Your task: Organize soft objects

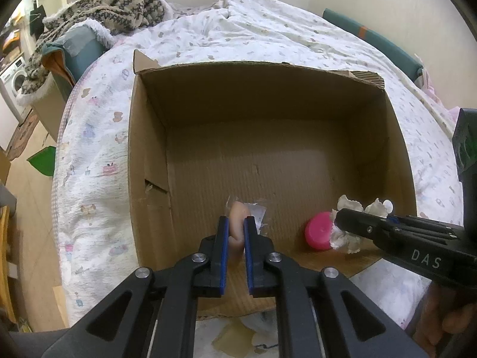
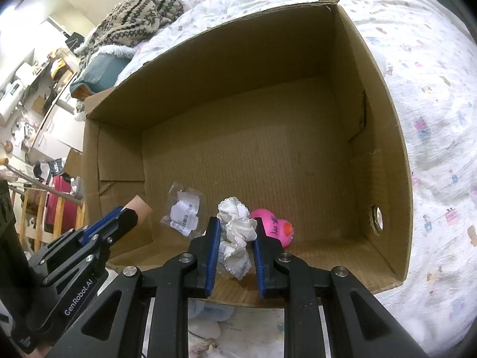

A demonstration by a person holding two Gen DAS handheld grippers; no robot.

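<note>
We hold both grippers over the near edge of an open cardboard box (image 1: 149, 137) that sits on a bed covered by a white printed quilt (image 1: 268, 32). In the left wrist view, the left gripper (image 1: 237, 232) reaches forward from the bottom centre of the frame, its blue-lined jaws drawn narrow and clamped on a pale peach soft piece (image 1: 237, 223) that stands up between them above the box floor. Just beyond it, partly hidden, lies a small clear packet (image 1: 259, 213). In the right wrist view, the right gripper (image 2: 237, 238) likewise enters from the bottom centre, tilted down into the box, and its jaws grip a crumpled white cloth (image 2: 237, 235) with a scalloped edge. Touching or just beside that cloth, to the right, a pink ball (image 2: 275, 228) with dark writing rests on the box floor near the front wall. The packet shows plainly here, left of the cloth, flat on the cardboard. At lower left of this view the left gripper angles in from the side, the peach piece poking from its tips. A patterned knit blanket (image 2: 134, 21) is heaped at the upper left, beyond the box.
</note>
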